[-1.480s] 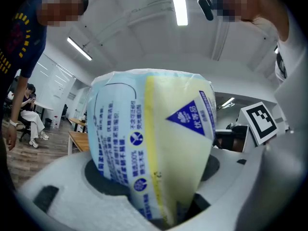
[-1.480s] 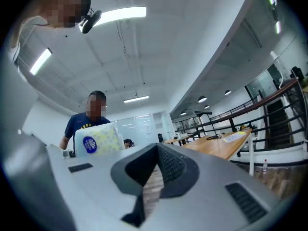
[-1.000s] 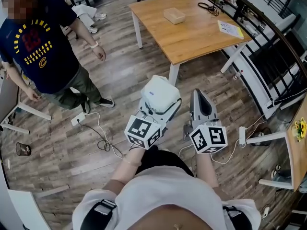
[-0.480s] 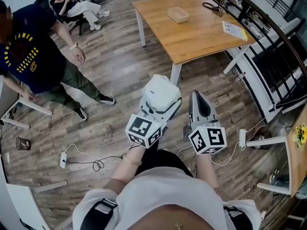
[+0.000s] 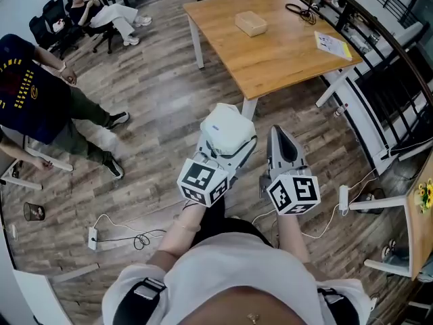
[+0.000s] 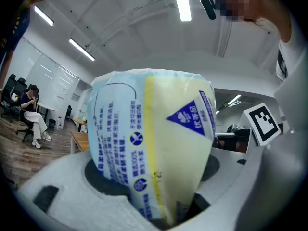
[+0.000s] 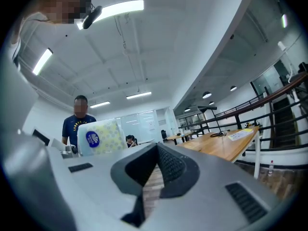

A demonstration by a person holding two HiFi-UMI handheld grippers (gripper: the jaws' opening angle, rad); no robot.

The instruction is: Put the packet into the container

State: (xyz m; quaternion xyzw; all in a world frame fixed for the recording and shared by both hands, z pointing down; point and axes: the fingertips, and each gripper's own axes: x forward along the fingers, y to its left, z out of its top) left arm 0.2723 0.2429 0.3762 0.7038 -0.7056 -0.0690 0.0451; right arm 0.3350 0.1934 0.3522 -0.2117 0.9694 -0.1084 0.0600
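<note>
My left gripper [image 5: 226, 143] is shut on a puffy white and pale-blue packet [image 5: 227, 127], held level over the wood floor. In the left gripper view the packet [image 6: 154, 143], with blue print and a yellow stripe, fills the space between the jaws. My right gripper [image 5: 277, 131] is beside it, shut, with nothing in it; its tips meet in the right gripper view [image 7: 156, 150], where the packet [image 7: 98, 136] shows at the left. A small tan box, the container [image 5: 251, 24], sits on the wooden table [image 5: 284, 59] ahead.
A person in a dark T-shirt [image 5: 27, 90] stands at the left, and another sits on a chair [image 5: 101, 12] farther back. A power strip and cables [image 5: 115, 232] lie on the floor. A yellow-edged sheet [image 5: 329, 42] and a black cable [image 5: 298, 10] are on the table. A black railing [image 5: 396, 73] runs along the right.
Both grippers have moved forward toward the table with the packet still held. The standing person has walked off to the left, and more of the floor cable now shows.
</note>
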